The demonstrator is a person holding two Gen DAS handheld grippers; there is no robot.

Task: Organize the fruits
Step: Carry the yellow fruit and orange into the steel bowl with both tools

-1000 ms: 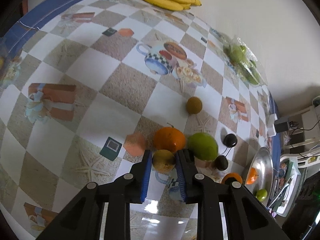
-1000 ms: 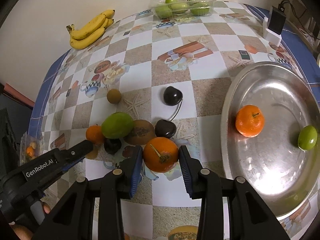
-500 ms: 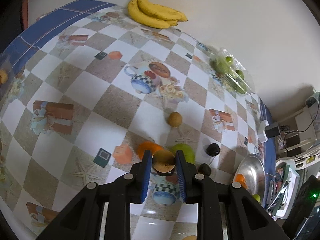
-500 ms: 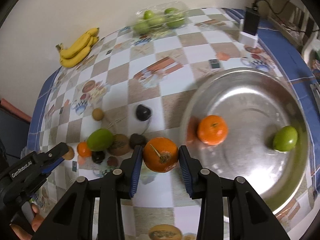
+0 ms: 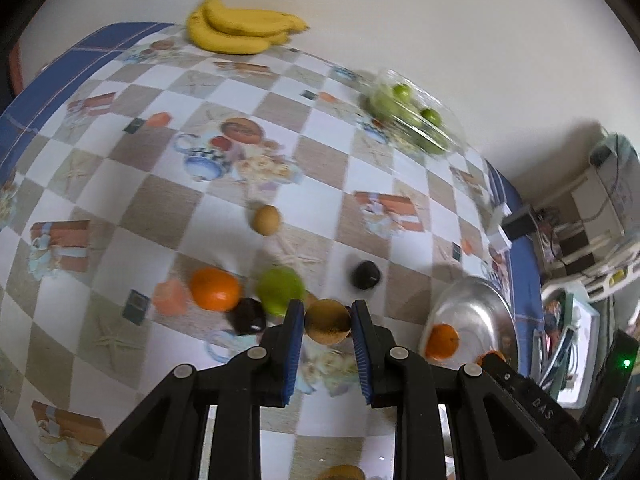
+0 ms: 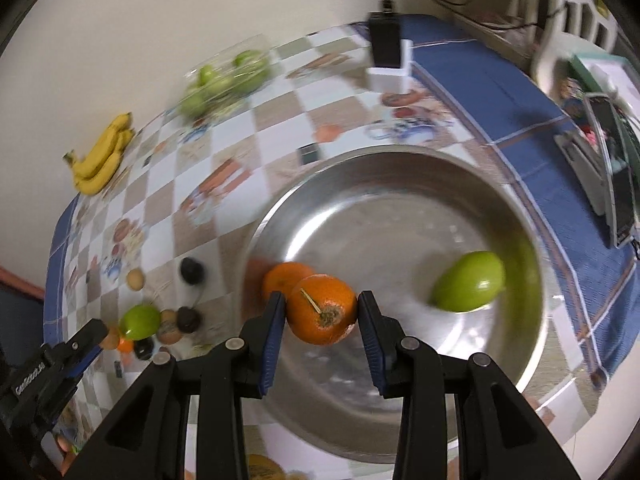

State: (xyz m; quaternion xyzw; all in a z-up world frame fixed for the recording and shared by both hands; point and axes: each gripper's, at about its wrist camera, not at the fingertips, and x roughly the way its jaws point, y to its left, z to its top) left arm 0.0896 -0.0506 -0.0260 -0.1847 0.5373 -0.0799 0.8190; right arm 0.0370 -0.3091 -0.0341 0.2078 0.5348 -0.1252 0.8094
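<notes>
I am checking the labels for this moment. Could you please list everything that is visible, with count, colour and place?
bananas: one bunch, yellow, by the wall
clear box: one, green fruits inside, by the wall
metal bowl: one, silver, holds one orange and one green fruit
loose fruits: several, orange, green, brown, dark, on the checked cloth
charger: one, black on white, near the blue border
left gripper: shut on brown fruit
right gripper: shut on held orange, over the bowl

Motion blur smears the clear tub of green fruit point(image 6: 224, 80).
</notes>
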